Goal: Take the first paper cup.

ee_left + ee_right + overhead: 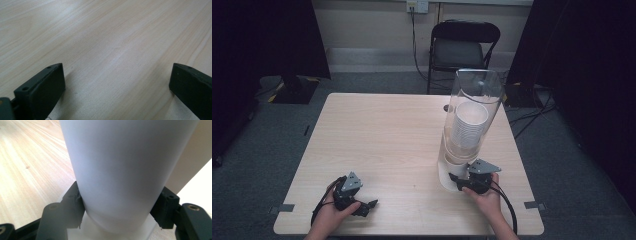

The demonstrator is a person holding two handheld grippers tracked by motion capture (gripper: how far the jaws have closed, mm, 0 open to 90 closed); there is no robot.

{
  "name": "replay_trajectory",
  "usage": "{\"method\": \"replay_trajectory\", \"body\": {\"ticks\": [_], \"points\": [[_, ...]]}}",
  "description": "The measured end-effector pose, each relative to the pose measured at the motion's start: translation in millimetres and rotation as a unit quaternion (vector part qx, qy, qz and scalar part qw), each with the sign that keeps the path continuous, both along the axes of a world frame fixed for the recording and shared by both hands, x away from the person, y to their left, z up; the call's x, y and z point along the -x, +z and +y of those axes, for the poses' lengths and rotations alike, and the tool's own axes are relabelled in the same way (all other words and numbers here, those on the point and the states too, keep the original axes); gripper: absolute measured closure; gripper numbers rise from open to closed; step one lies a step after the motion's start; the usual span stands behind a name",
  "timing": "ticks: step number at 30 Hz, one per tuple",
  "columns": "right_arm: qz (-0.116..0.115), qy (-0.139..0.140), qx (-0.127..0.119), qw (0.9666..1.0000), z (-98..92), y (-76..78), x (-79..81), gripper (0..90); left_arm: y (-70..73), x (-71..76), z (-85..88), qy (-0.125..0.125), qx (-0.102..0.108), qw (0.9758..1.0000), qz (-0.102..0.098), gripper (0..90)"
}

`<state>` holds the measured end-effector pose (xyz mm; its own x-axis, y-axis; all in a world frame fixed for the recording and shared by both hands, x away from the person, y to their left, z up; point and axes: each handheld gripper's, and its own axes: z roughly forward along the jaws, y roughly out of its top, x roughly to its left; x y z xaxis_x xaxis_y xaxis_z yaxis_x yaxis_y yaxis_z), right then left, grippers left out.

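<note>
A white paper cup (125, 175) hangs from the bottom of the clear dispenser tube (477, 90) at the table's (387, 140) right side, and the right gripper (460, 181) clamps it on both sides, hand low behind it. The left gripper (371, 204) rests near the front edge, jaws wide apart over bare wood. No readable writing anywhere.

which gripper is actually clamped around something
The right gripper: its jaws press both sides of the white cup under the clear dispenser tube. The left gripper is open over bare table.
</note>
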<state>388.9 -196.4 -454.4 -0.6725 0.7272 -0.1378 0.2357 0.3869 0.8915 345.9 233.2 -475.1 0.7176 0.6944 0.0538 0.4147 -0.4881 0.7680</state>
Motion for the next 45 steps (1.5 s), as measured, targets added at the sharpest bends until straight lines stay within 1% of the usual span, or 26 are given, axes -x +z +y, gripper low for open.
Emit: {"method": "replay_trajectory", "body": {"ticks": [2,3,4,5,9,12,14,16,18,19,23,27,29,33,35,37,38,39,41,42,43,44,45], "points": [[0.005,-0.001,0.013,0.9999,-1.4,0.3,1.6,36.6,-0.1,0.2,0.1,0.0,0.0,1.0,0.0,0.0],[0.01,0.001,0.01,0.9999,-2.9,-0.6,2.3,36.6,0.0,0.3,0.1,0.0,0.0,1.0,0.0,0.0],[0.016,0.004,0.013,0.9998,-4.2,-1.4,3.8,36.5,0.0,0.3,0.1,0.0,0.0,1.0,0.0,0.0],[0.016,0.006,0.025,0.9996,-5.6,-1.7,5.1,36.4,-0.1,0.3,0.1,0.0,0.0,1.0,0.0,0.0],[0.019,0.006,0.035,0.9992,-11.1,-1.4,7.8,36.3,-0.1,0.3,0.1,0.0,0.0,1.0,0.0,0.0],[0.023,0.007,0.035,0.9991,-17.0,-0.8,11.2,36.3,0.0,0.3,0.1,0.0,0.0,1.0,0.0,0.0],[0.023,0.006,0.042,0.9988,-20.7,-0.8,13.7,36.2,0.0,0.3,0.1,0.0,0.0,1.0,0.0,0.0],[0.029,0.007,0.044,0.9986,-24.7,-2.1,16.6,36.1,-0.1,0.3,0.1,0.0,0.0,1.0,0.0,0.0],[0.03,0.007,0.044,0.9986,-28.5,-3.1,19.2,36.1,0.0,0.3,0.2,0.0,0.0,1.0,0.0,0.0],[0.033,0.003,0.037,0.9988,-32.2,-4.2,21.2,36.0,0.0,0.3,0.1,0.0,0.0,1.0,0.0,0.0],[0.03,0.004,0.04,0.9988,-36.6,-4.6,25.7,36.0,-0.1,0.4,0.1,0.001,0.0,1.0,0.001,0.0],[0.031,0.014,0.039,0.9987,-33.3,-5.1,30.4,35.9,0.0,0.4,0.1,0.001,0.0,1.0,0.001,0.0],[0.028,0.017,0.043,0.9985,-31.5,-5.4,32.1,35.8,0.0,0.4,0.1,0.001,0.001,1.0,0.001,0.0],[0.026,0.023,0.041,0.9986,-28.7,-4.4,35.4,35.7,0.2,1.6,1.2,0.003,0.002,1.0,-0.001,1.1],[0.018,0.028,0.043,0.9985,-25.9,-2.4,37.6,35.7,0.9,2.8,2.0,0.001,0.005,1.0,-0.003,4.0],[0.013,0.031,0.044,0.9985,-23.7,-1.0,39.1,35.6,2.9,3.5,1.5,-0.002,0.002,1.0,0.0,9.0],[0.014,0.034,0.04,0.9985,-22.4,-0.9,39.5,35.6,4.5,3.9,0.8,-0.005,0.001,1.0,-0.002,13.3],[0.011,0.036,0.041,0.9984,-20.6,-0.6,40.0,35.6,5.9,4.2,-0.2,-0.008,0.001,1.0,-0.004,18.5],[0.015,0.045,0.043,0.998,-16.3,-0.9,41.4,35.6,9.3,5.8,-3.5,-0.016,0.008,0.9998,-0.005,13.9],[0.017,0.047,0.045,0.9978,-14.4,-1.4,41.6,35.6,11.1,6.7,-5.6,-0.022,0.012,0.9996,-0.009,15.8],[0.021,0.05,0.046,0.9975,-11.9,-2.2,41.9,35.6,13.1,7.5,-6.6,-0.025,0.01,0.9996,-0.009,15.5],[0.024,0.053,0.048,0.9972,-10.2,-3.0,41.7,35.6,14.0,8.1,-8.3,-0.024,0.021,0.9994,-0.01,15.4],[0.025,0.056,0.051,0.9968,-8.7,-3.3,41.8,35.5,16.0,8.0,-8.2,-0.029,0.016,0.9994,-0.011,15.4]]}}
